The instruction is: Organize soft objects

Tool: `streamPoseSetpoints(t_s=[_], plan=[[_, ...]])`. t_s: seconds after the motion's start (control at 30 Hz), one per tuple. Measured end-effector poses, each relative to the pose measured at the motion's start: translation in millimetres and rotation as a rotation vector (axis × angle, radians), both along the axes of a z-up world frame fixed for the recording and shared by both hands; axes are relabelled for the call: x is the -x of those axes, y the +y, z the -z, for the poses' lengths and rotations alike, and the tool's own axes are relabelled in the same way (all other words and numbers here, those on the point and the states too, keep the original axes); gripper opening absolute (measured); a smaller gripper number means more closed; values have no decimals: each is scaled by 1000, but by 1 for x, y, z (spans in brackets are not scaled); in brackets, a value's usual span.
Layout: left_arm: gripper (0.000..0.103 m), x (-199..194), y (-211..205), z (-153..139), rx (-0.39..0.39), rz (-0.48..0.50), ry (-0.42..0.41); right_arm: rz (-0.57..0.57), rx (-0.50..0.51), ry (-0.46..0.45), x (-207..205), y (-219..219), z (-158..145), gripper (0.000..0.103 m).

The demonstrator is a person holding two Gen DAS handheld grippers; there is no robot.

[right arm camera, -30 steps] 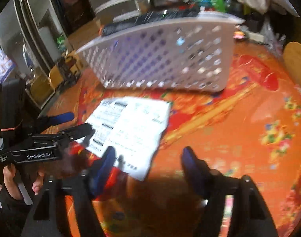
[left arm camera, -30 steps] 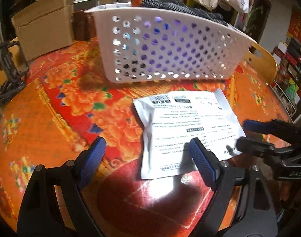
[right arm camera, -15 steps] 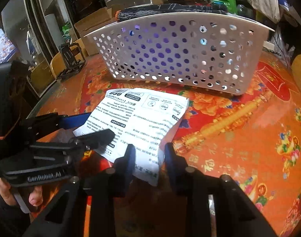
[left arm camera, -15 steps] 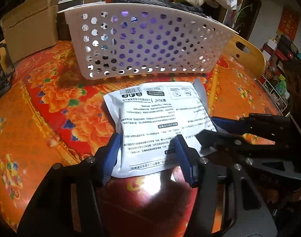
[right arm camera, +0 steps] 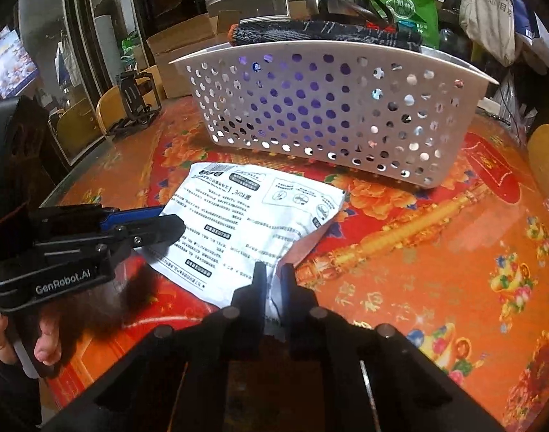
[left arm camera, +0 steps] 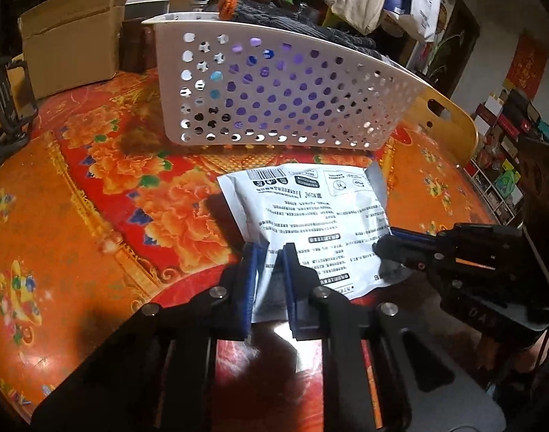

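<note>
Both grippers pinch the white pouch in front of the basket.

The left gripper (left arm camera: 270,252) and right gripper (right arm camera: 273,270) have just been closing; their fingers now clamp the near edge of the white printed pouch (left arm camera: 317,216), which lies mid-surface on the floral cloth (left arm camera: 94,198), just before the perforated white basket (left arm camera: 292,97).

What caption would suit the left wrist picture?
Both handheld grippers, left and right, pinch a white printed packet before a perforated basket.

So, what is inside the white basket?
A dark knitted cloth with an orange edge sticks out above the white basket. Purple shows through the holes; the rest is hidden by the wall.
</note>
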State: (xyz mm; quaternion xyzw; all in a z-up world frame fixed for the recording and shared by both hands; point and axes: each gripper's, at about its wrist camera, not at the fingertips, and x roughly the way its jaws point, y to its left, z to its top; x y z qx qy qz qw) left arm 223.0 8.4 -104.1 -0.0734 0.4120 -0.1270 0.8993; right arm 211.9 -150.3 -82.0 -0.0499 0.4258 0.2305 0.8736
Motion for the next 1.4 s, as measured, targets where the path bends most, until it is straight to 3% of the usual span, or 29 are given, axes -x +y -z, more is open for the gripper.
streamPoseSetpoints(t_s=[0.17,0.57,1.17,1.4], plan=[[3,7,-6,-6,-24,3,-33,3,4,-22,7,-8,-5,4],[3,12,-15,-7,-61,22,-38,5,7,-17,11,-18,-5,3],[1,27,-6,-50,-38,9,-114,8,-21,-108,22,-21,-52,0],[1,27,-3,-79,-34,3,-150,3,-30,-140,23,-19,-70,0]])
